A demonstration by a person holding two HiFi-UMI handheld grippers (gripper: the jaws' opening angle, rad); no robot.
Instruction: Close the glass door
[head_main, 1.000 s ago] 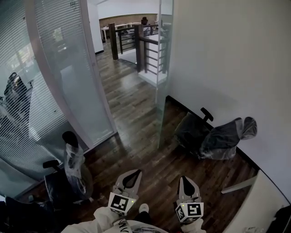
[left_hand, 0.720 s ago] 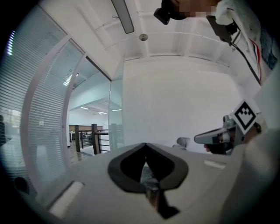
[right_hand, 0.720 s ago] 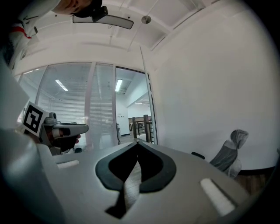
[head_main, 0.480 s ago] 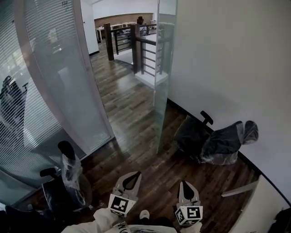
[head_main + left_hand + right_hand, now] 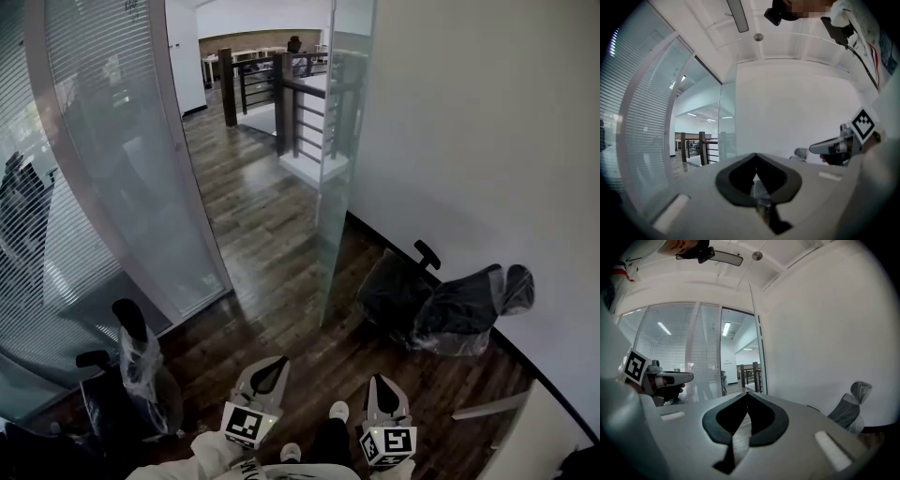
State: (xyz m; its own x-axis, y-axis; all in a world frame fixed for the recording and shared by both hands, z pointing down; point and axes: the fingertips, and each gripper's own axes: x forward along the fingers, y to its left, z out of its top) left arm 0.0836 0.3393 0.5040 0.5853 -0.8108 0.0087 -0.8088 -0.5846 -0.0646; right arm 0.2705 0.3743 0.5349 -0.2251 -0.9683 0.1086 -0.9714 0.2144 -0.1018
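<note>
The glass door [image 5: 335,159] stands open, edge-on at 12 o'clock from the grippers, across the wood floor [image 5: 267,220] and beside the white wall [image 5: 469,131]. The left gripper [image 5: 277,362] and right gripper [image 5: 382,382] each have their jaws pressed together on nothing. The only print is the black-and-white square markers [image 5: 246,422] on their cubes.

The person is wearing white sleeves [image 5: 208,452], black trousers [image 5: 328,442] and white shoes [image 5: 339,411]. The pale grey, black-padded left gripper [image 5: 278,360] and right gripper [image 5: 382,379] are each carrying a white cube [image 5: 246,423] with black square markers.
</note>
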